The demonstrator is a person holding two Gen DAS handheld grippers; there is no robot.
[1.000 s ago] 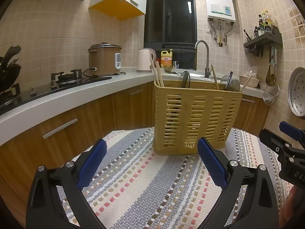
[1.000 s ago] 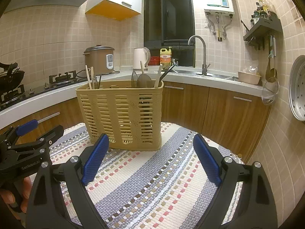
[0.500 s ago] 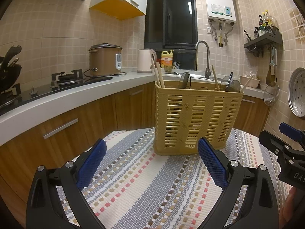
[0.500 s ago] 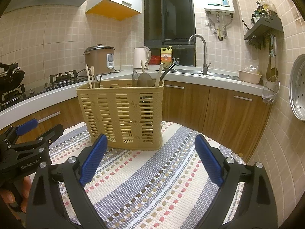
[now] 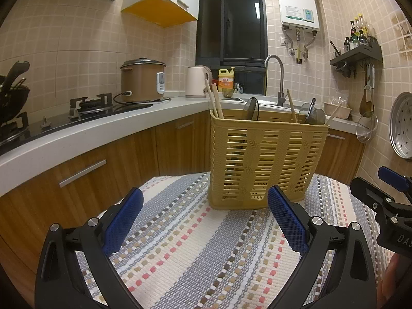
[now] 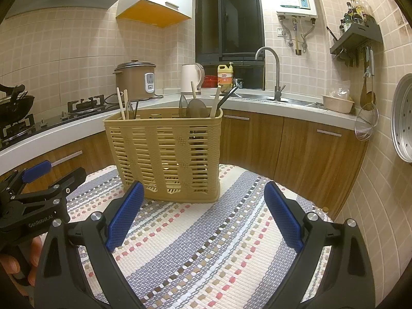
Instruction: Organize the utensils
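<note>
a: where is the tan slotted plastic utensil basket (image 5: 265, 162) sitting?

b: it is standing upright on the round table under a woven cloth striped in grey, cream and red (image 5: 195, 252), toward the far edge, with the wooden cabinets behind it.

a: what is sticking out of it?

b: pale wooden chopsticks (image 6: 122, 104) are poking up at one end, and dark metal spoons and ladles (image 6: 196, 108) are leaning together nearer the other end, with a few more wooden handles among them.

a: how is the left gripper (image 5: 203, 216) looking?

b: its two blue-padded fingers (image 5: 123, 221) are standing wide apart over the cloth, gripping nothing, just short of the basket.

a: and the right gripper (image 6: 203, 211)?

b: the same: its blue pads (image 6: 282, 219) are spread wide and carrying nothing, and they are hovering over the cloth in front of the basket. each gripper is showing at the edge of the other's view, and part of a hand (image 6: 15, 265) is wrapping the left one's handle.

a: anything behind?

b: a brown rice cooker (image 5: 143, 81) and a white kettle (image 5: 196, 82) are sitting on the counter, near a steel tap (image 6: 273, 72).
</note>
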